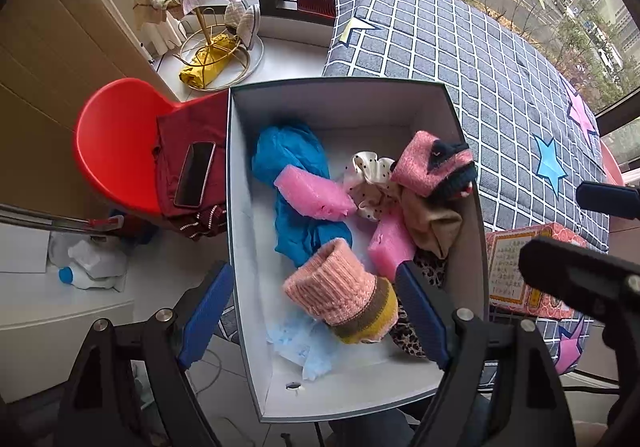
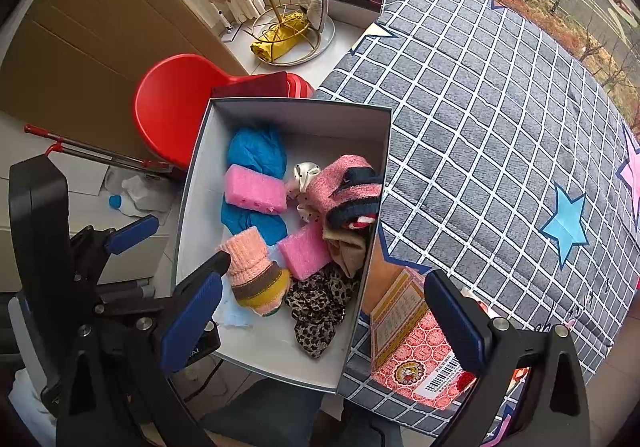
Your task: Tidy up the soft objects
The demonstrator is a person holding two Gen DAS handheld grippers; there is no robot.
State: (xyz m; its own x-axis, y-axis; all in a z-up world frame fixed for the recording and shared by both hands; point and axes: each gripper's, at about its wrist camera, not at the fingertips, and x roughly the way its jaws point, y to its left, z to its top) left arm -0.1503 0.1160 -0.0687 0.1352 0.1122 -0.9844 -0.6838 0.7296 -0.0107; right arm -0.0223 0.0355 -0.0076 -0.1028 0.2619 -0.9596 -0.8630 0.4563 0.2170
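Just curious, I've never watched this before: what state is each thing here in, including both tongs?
Left tongs: open, hovering over the box, holding nothing.
Right tongs: open, empty.
White box: lid off, partly filled.
Blue cloth: crumpled in the box.
Peach knit sock: lying loose in the box, near the front.
Phone: screen dark, on the red chair.

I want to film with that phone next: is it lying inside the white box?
No, the phone lies on dark red cloth on the red chair, outside the white box.
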